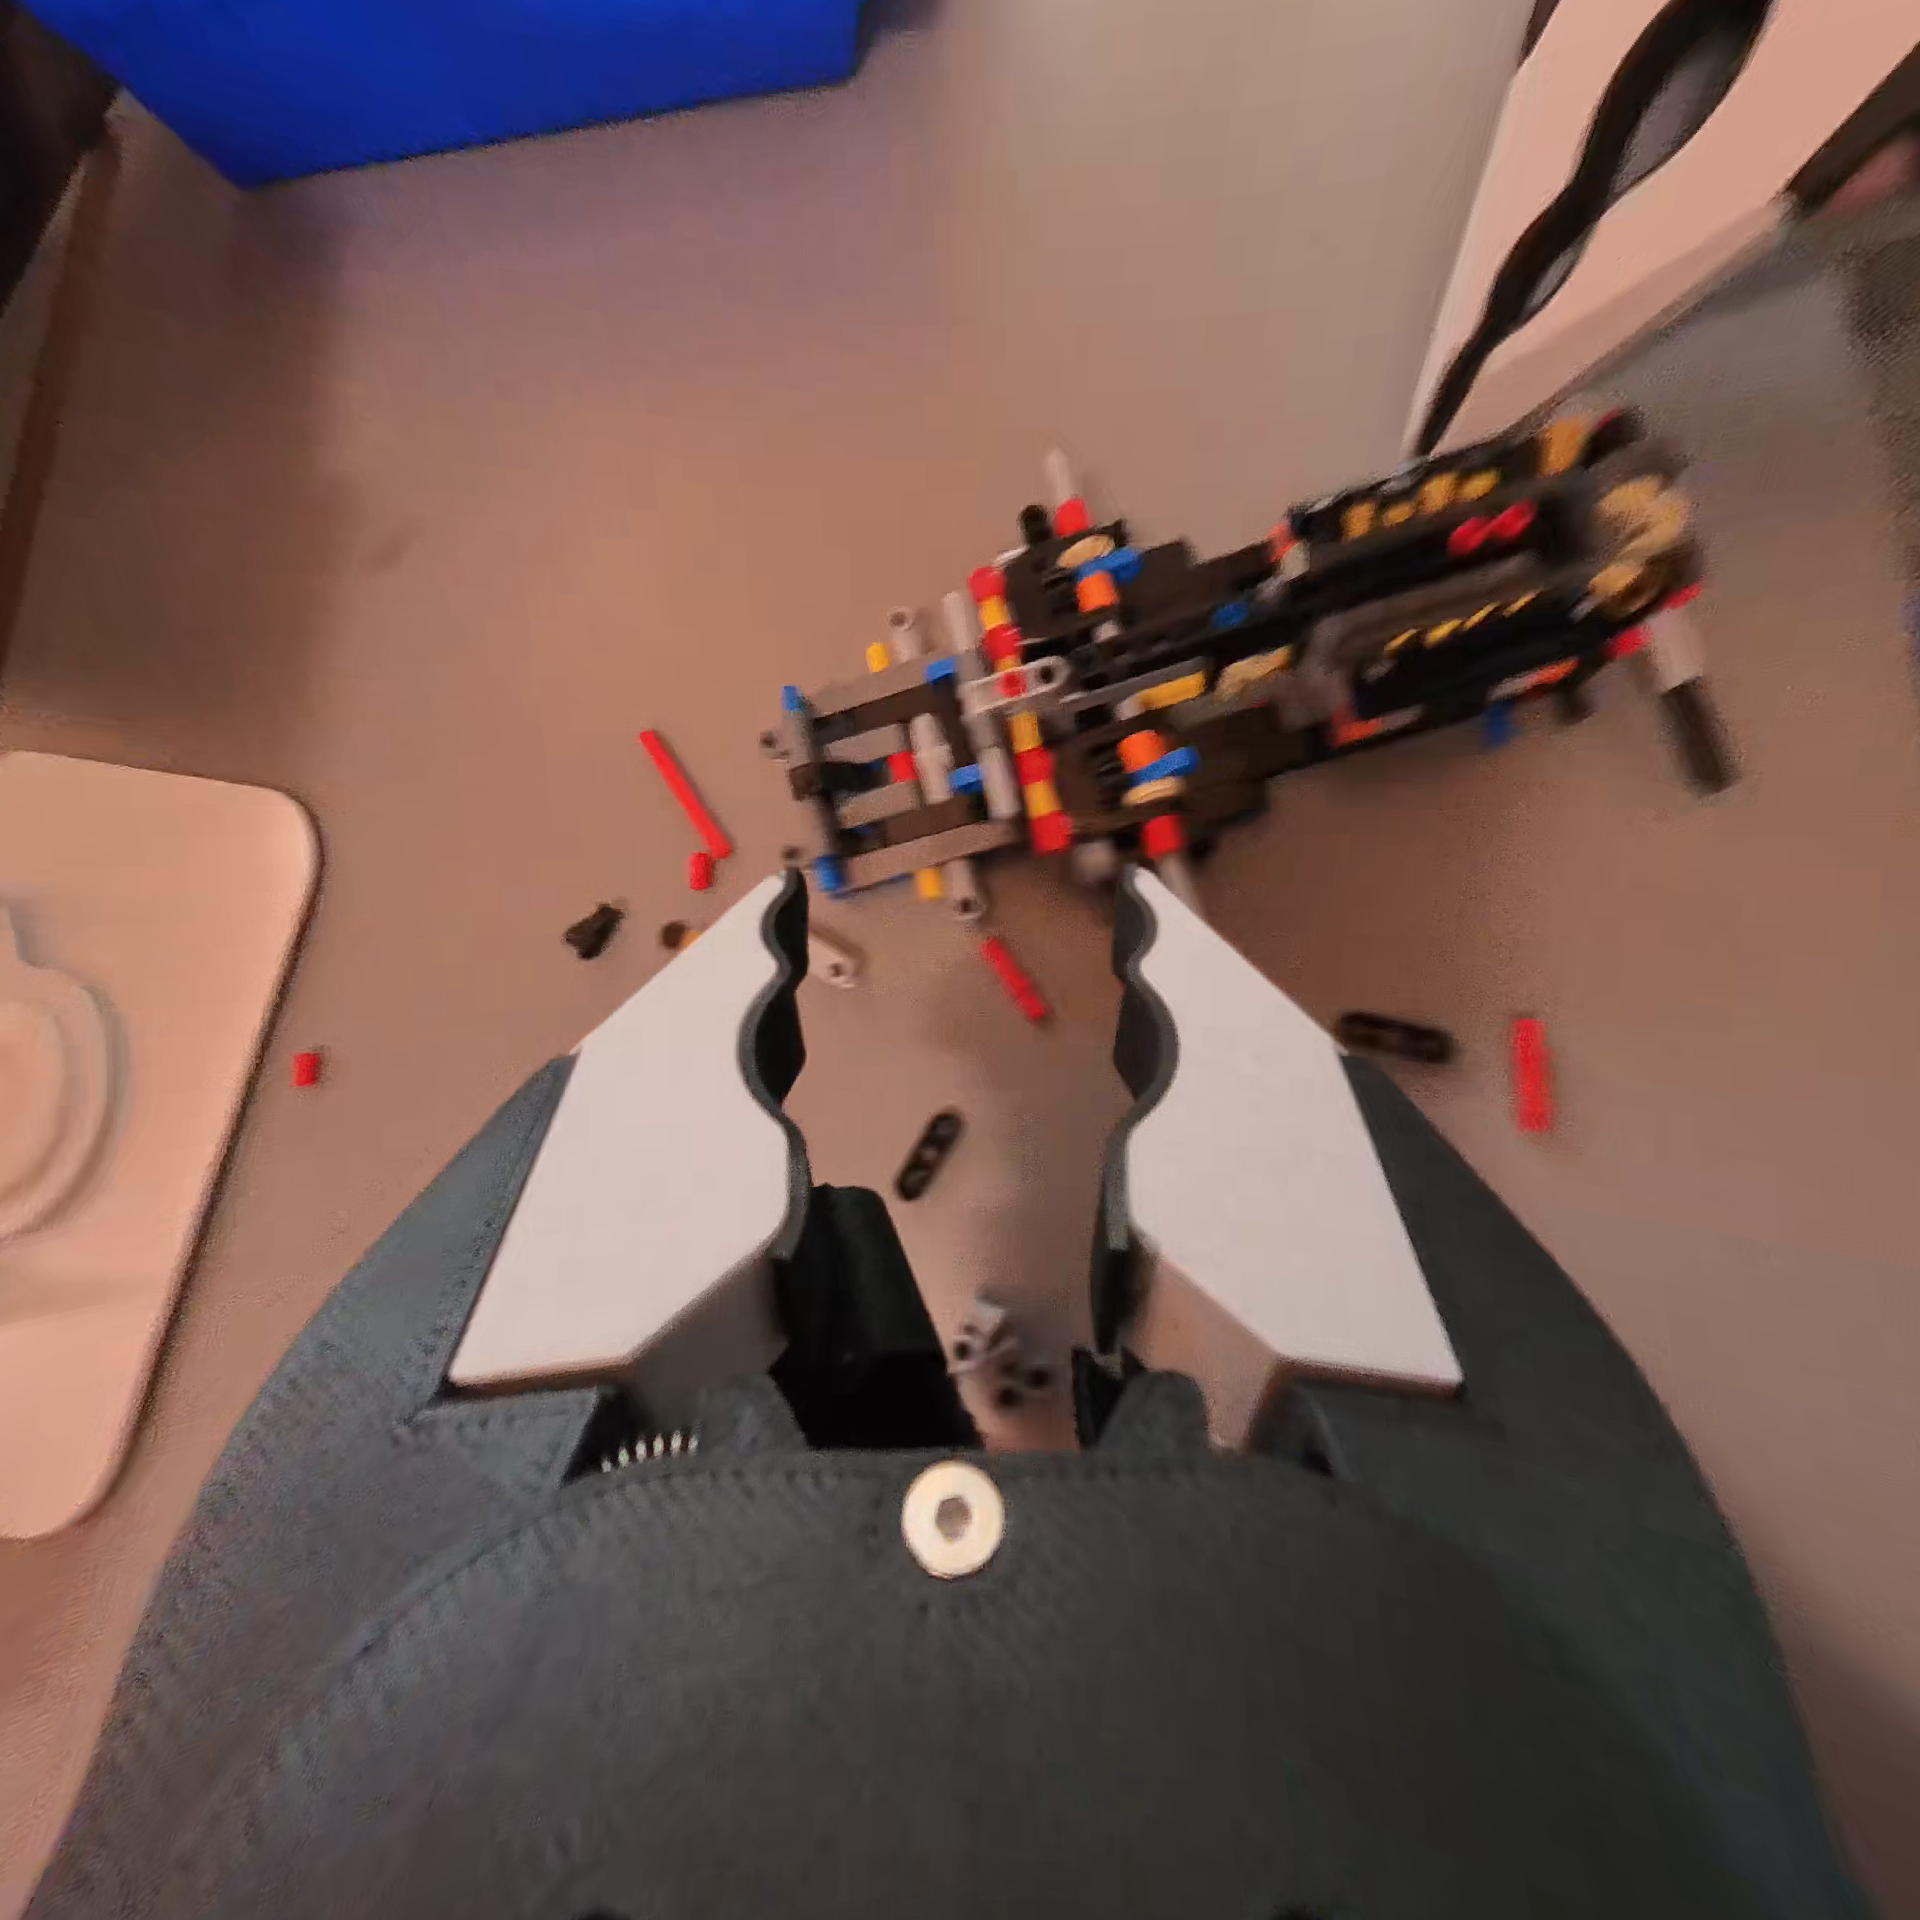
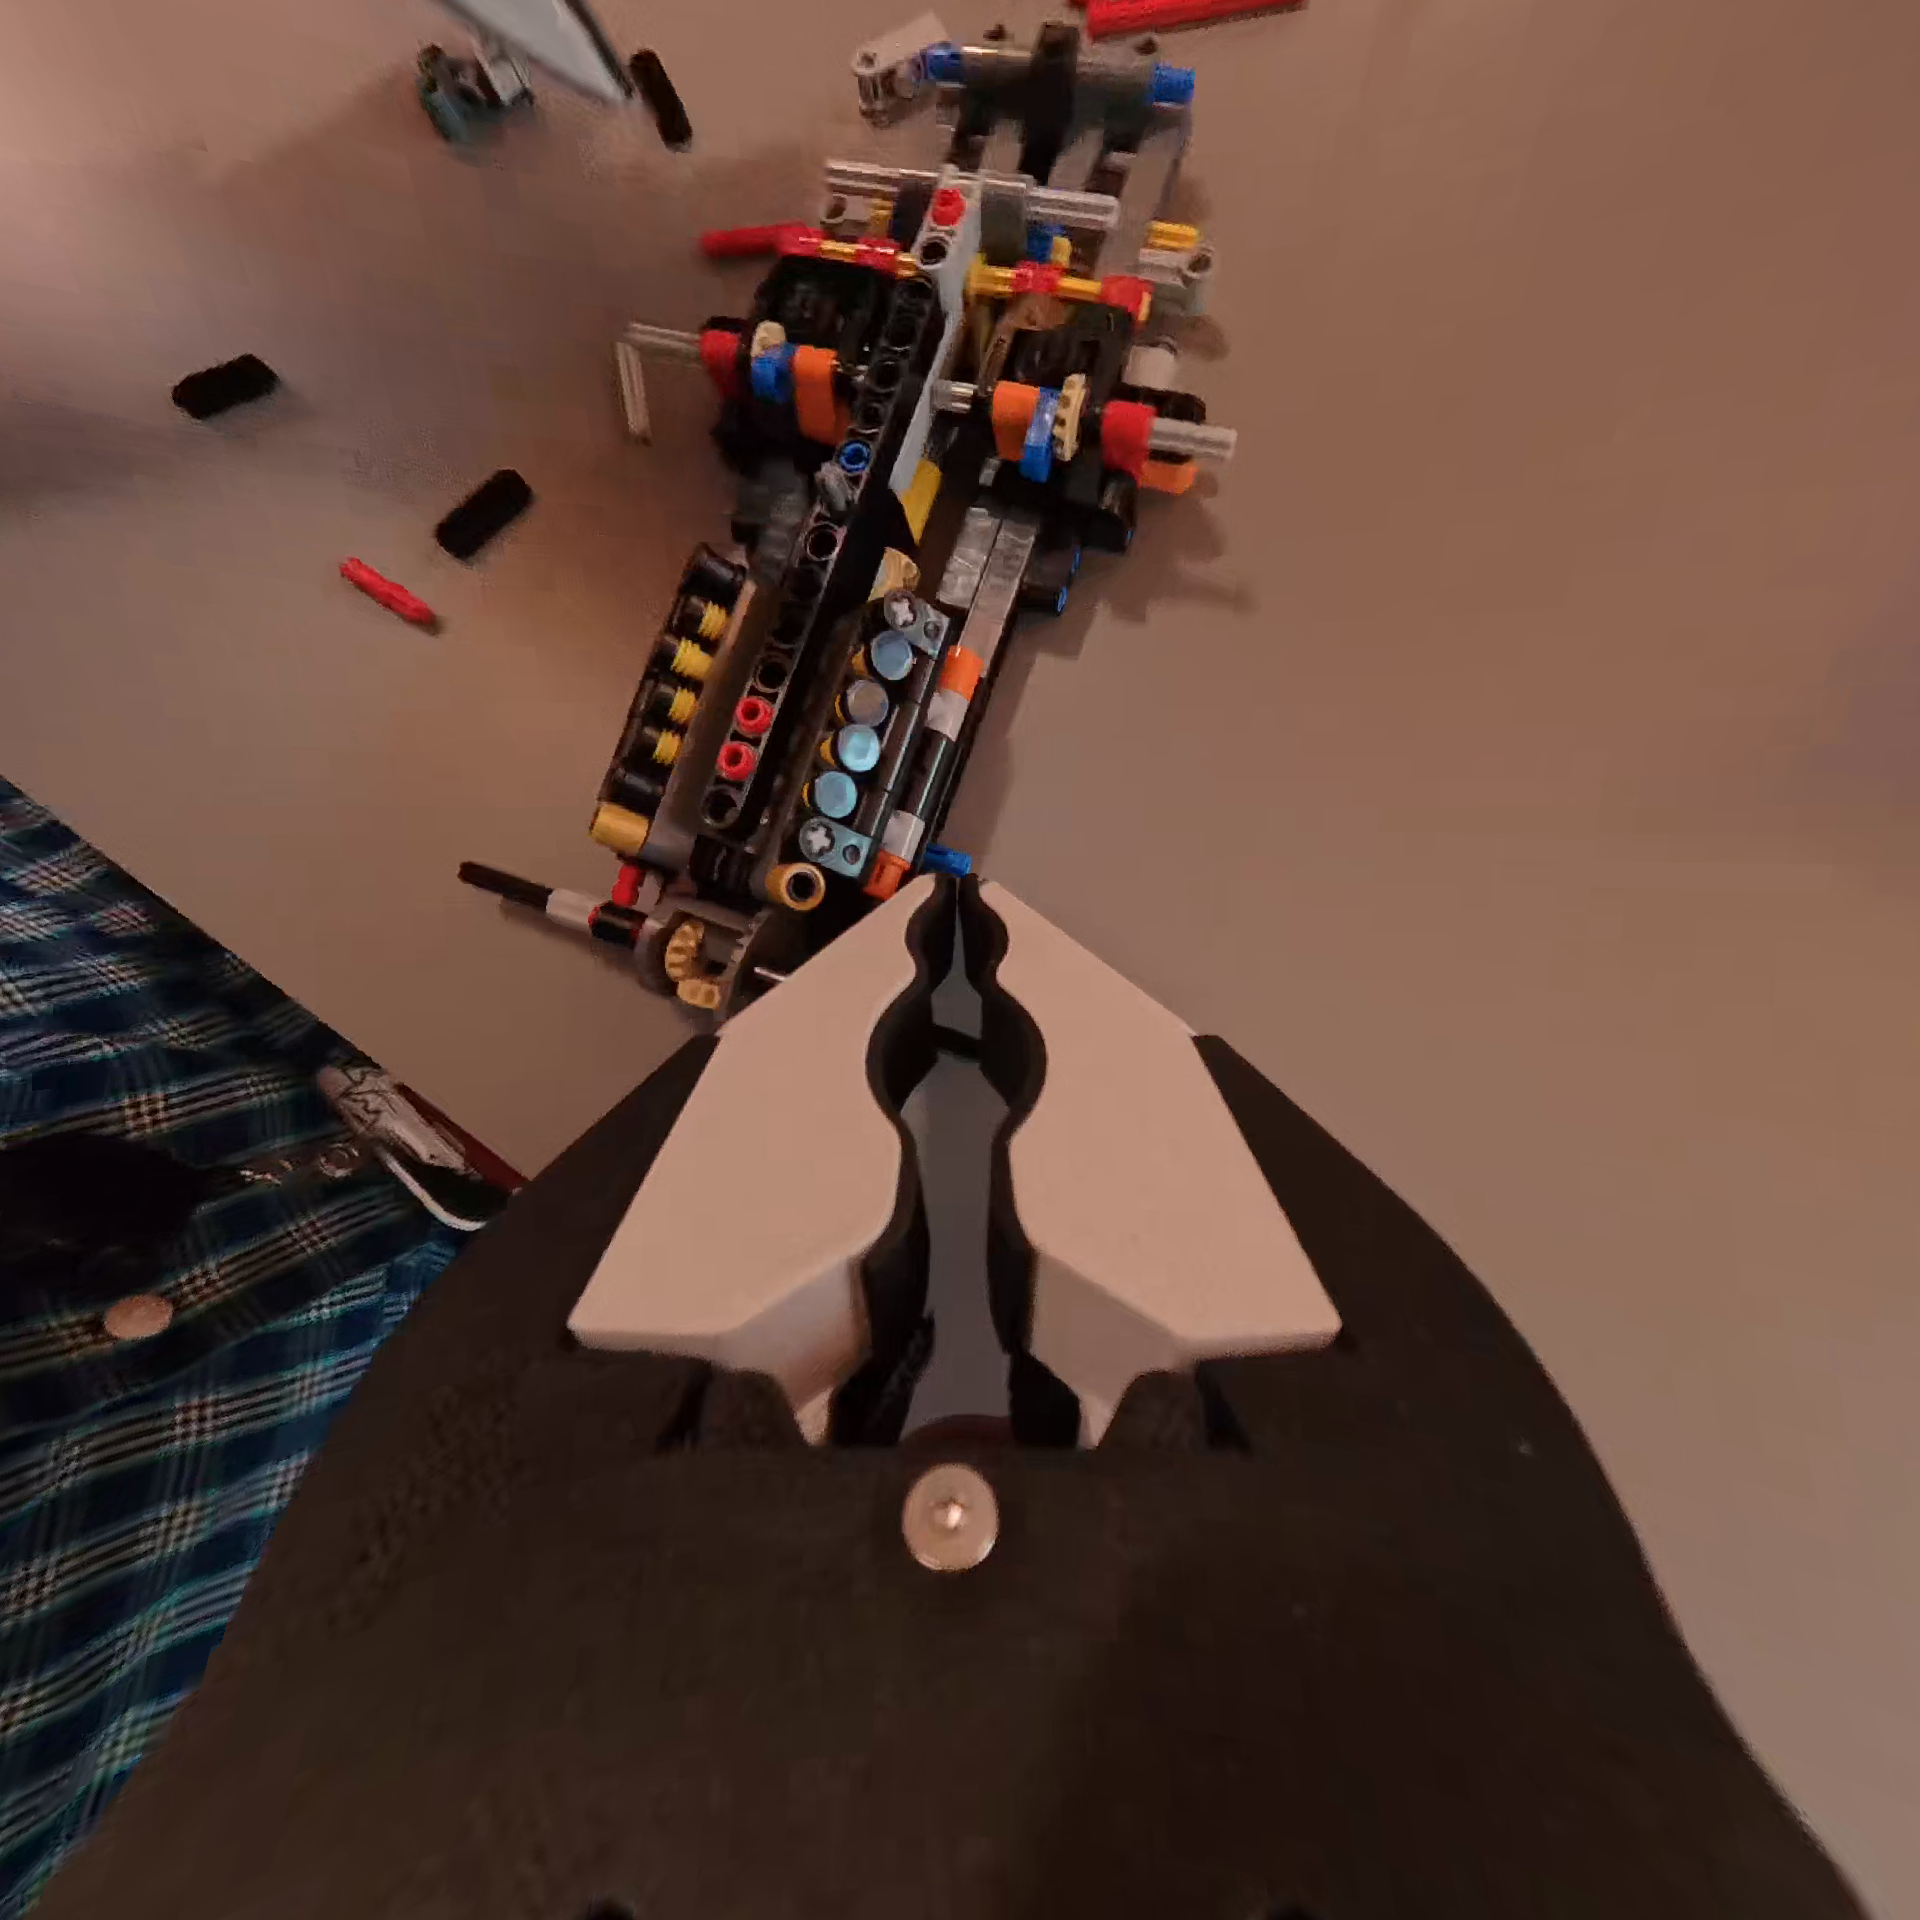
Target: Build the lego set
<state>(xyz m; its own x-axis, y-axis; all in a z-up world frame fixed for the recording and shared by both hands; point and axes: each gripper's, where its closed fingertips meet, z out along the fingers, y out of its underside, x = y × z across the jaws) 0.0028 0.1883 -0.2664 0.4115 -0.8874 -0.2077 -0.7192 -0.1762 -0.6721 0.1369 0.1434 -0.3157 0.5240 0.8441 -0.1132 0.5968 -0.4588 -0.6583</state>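
The long black lego chassis (image 1: 1195, 675) with red, yellow, blue and orange parts lies on the tan table. My left gripper (image 1: 961, 888) is open and empty, its tips just short of the chassis's grey front frame. Loose pieces lie around it: a red axle (image 1: 681, 790), a red pin (image 1: 1013, 977), a black beam (image 1: 928, 1153) between the fingers, and another black beam (image 1: 1392, 1037). My right gripper (image 2: 956, 883) is shut, its tips pinched on a blue pin (image 2: 945, 860) at the near end of the chassis (image 2: 894, 520). It also shows in the left wrist view (image 1: 1538, 260).
A blue box (image 1: 447, 73) stands at the far left. A pale moulded tray (image 1: 125, 1039) lies at the left edge. A person's plaid shirt (image 2: 156, 1403) is beyond the table edge at the lower left. Black beams (image 2: 483, 511) and a red pin (image 2: 387, 592) lie left of the chassis.
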